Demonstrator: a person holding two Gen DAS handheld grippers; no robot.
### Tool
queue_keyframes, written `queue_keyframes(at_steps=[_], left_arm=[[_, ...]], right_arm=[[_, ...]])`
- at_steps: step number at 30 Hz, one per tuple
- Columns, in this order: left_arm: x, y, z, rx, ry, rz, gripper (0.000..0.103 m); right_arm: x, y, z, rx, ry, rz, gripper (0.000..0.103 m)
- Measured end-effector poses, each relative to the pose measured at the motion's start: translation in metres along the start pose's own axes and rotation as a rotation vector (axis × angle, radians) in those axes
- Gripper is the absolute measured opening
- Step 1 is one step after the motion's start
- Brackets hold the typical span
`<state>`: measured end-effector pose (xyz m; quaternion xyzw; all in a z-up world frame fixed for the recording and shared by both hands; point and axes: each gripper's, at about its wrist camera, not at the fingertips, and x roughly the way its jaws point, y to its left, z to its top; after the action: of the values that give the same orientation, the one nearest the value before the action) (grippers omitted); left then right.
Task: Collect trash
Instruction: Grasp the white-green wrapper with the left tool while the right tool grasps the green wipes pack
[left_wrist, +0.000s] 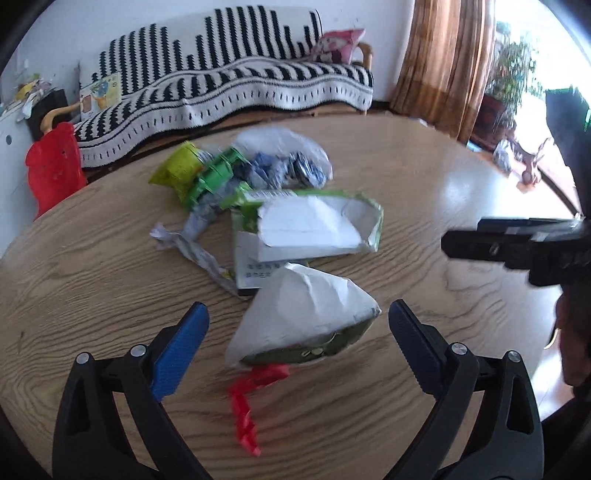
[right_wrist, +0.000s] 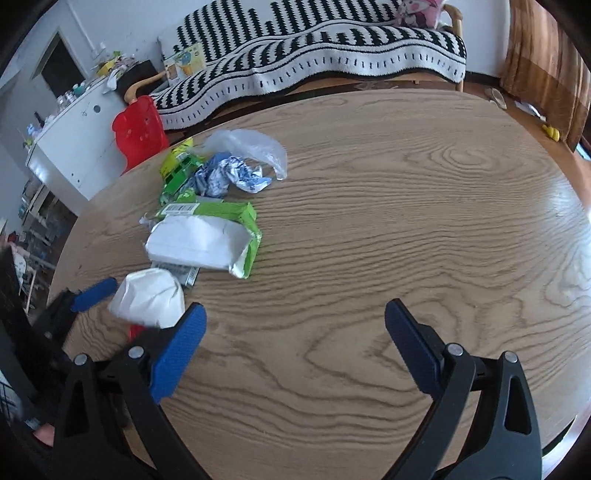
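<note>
Trash lies in a pile on a round wooden table (left_wrist: 424, 206). A crumpled white wrapper (left_wrist: 303, 314) with a green underside lies nearest, a red ribbon (left_wrist: 245, 402) trailing from it. My left gripper (left_wrist: 297, 343) is open, its blue fingers either side of this wrapper. Behind it lie a torn green and white carton (left_wrist: 306, 225), a twisted paper strip (left_wrist: 195, 254), green and yellow packaging (left_wrist: 192, 173), crumpled blue and white foil (left_wrist: 273, 170) and a clear plastic bag (left_wrist: 284, 142). My right gripper (right_wrist: 293, 339) is open and empty over bare table, right of the white wrapper (right_wrist: 147, 299) and carton (right_wrist: 207, 236).
A striped black and white sofa (left_wrist: 221, 85) stands behind the table. A red plastic stool (left_wrist: 55, 170) stands at the table's far left edge. A brown curtain (left_wrist: 447, 59) and potted plants (left_wrist: 513, 74) are at the back right. A white cabinet (right_wrist: 70, 147) stands at the left.
</note>
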<state>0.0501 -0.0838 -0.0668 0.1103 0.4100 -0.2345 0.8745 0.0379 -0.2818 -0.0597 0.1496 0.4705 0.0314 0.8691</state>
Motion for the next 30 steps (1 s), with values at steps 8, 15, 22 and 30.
queue_keyframes(at_steps=[8, 15, 22, 30], left_arm=[[-0.009, 0.012, 0.003, -0.032, -0.026, -0.022, 0.065], [-0.053, 0.050, 0.000, -0.098, -0.089, -0.016, 0.063], [-0.058, 0.093, 0.000, -0.210, -0.090, 0.022, 0.063], [-0.052, 0.099, 0.001, -0.202, -0.082, 0.019, 0.064]], right_arm=[[0.030, 0.013, 0.016, 0.019, 0.023, 0.053, 0.094], [0.055, 0.043, 0.021, -0.060, 0.048, 0.056, 0.094], [0.077, 0.069, 0.022, -0.201, 0.052, -0.007, 0.096], [0.075, 0.074, 0.026, -0.204, 0.046, 0.046, 0.047]])
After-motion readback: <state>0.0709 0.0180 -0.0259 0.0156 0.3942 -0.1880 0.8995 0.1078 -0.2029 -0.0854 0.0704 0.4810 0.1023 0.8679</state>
